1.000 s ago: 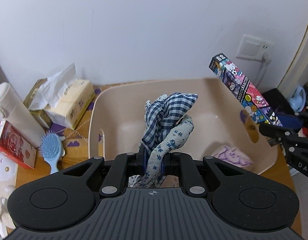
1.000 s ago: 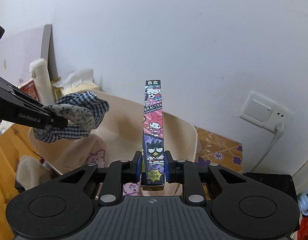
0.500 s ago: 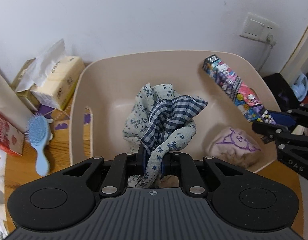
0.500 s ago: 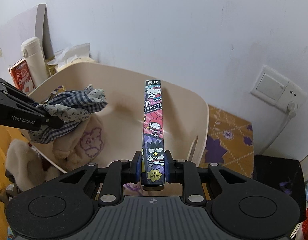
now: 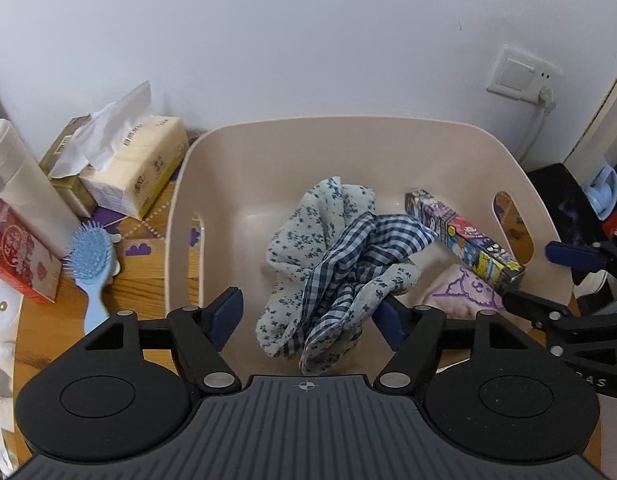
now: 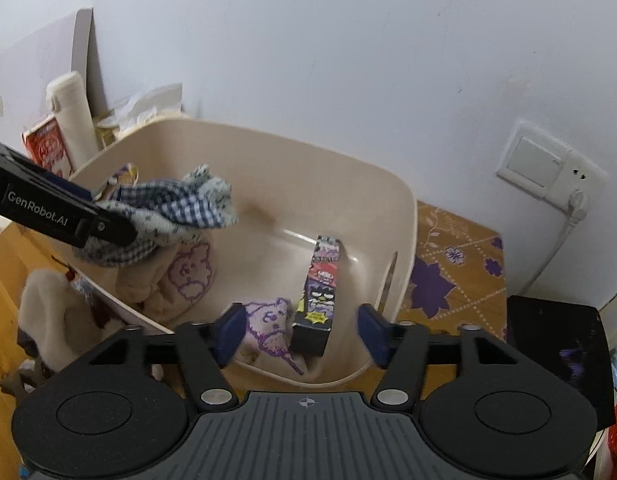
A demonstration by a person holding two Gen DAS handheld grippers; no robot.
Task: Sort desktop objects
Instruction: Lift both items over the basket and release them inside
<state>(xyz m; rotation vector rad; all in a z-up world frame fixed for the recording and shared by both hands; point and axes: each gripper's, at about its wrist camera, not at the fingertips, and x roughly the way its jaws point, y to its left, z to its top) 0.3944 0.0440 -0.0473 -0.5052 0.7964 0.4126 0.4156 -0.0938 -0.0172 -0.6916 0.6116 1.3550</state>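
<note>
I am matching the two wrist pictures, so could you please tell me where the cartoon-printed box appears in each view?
Left wrist view: the cartoon-printed box lies slanted at the right inside the beige basin, beside the checked cloth.
Right wrist view: the box is low at centre, between the open fingers of the right claw.
Shared landmark: the wall socket.

The cloth (image 5: 340, 276) hides part of the left gripper's (image 5: 308, 316) right pad.
</note>
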